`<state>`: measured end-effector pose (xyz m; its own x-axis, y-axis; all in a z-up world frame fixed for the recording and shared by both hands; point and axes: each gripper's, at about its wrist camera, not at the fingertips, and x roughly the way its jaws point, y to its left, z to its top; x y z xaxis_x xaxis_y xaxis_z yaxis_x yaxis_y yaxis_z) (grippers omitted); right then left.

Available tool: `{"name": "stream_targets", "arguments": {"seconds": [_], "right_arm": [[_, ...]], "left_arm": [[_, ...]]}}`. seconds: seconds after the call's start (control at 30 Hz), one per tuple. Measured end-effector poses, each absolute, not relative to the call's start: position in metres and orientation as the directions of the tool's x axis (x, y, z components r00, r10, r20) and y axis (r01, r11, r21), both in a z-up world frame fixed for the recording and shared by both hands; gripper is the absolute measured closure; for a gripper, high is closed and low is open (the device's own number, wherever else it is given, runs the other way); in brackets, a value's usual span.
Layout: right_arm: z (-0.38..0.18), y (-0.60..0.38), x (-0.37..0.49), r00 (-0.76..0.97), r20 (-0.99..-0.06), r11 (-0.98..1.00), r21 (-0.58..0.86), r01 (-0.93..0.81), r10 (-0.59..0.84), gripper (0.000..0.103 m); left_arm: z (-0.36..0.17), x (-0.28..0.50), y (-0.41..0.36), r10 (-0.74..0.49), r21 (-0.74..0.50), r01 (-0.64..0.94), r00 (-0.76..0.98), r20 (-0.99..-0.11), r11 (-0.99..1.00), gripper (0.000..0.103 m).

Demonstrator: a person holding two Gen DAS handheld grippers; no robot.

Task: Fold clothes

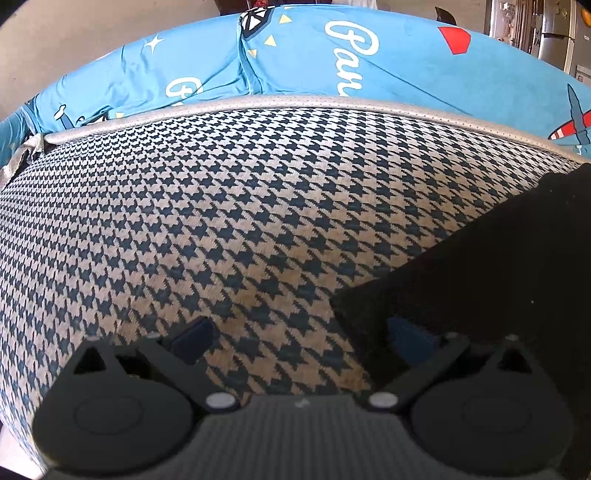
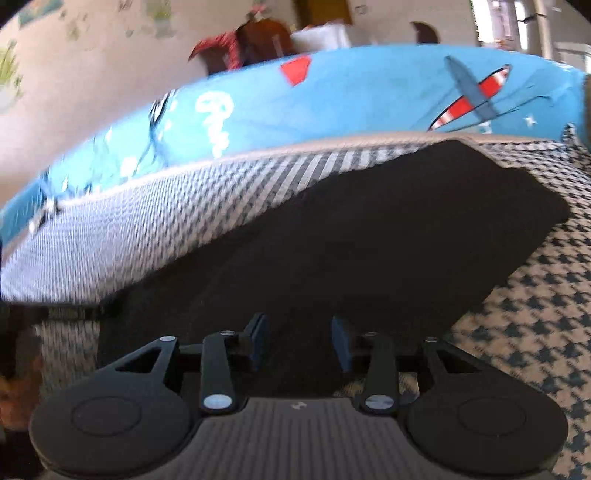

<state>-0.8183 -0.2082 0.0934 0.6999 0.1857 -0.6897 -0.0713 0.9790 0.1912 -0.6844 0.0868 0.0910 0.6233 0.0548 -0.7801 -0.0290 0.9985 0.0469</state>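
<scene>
A black garment (image 2: 369,229) lies flat in a folded slab on the houndstooth mat (image 2: 535,314). In the right wrist view it fills the middle, and my right gripper (image 2: 299,341) hovers over its near edge. The blue pads (image 2: 341,343) stand apart, with only dark cloth showing behind the gap. In the left wrist view the same black garment (image 1: 480,277) covers the lower right. My left gripper (image 1: 301,341) is open wide at the garment's left corner. Its right finger is over the cloth and its left fingertip (image 1: 192,339) is over bare mat (image 1: 221,206).
The mat has a silver piped border (image 1: 295,101) at its far side. Beyond it spreads a blue bed sheet (image 1: 295,62) printed with planes and lettering. A beige wall, red items (image 2: 251,40) and a tall grey appliance (image 1: 554,33) stand behind the bed.
</scene>
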Motion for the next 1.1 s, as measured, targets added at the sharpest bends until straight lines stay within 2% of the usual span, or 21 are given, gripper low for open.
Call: {"name": "stream_targets", "arguments": {"seconds": [0.23, 0.7, 0.87, 1.1], "right_arm": [[0.086, -0.192, -0.837, 0.705, -0.697, 0.991, 0.058, -0.120, 0.126, 0.060], [0.094, -0.187, -0.865, 0.719, -0.692, 0.998, 0.036, -0.056, 0.065, 0.058], [0.103, -0.171, -0.878, 0.767, -0.624, 0.989, 0.071, -0.133, 0.148, 0.058], [0.104, -0.122, -0.893, 0.740, -0.590, 0.933, 0.063, -0.355, 0.322, 0.058]], "left_arm": [[0.089, -0.688, 0.100, 0.096, 0.063, -0.076, 0.611, -0.786, 0.995, 0.000], [0.085, -0.702, 0.129, 0.123, 0.041, -0.152, 0.585, -0.801, 0.988, 0.000], [0.085, -0.709, 0.138, 0.088, 0.000, -0.147, 0.592, -0.801, 0.989, 0.000], [0.084, -0.723, 0.141, 0.036, -0.047, -0.122, 0.600, -0.799, 0.991, 0.000]]}}
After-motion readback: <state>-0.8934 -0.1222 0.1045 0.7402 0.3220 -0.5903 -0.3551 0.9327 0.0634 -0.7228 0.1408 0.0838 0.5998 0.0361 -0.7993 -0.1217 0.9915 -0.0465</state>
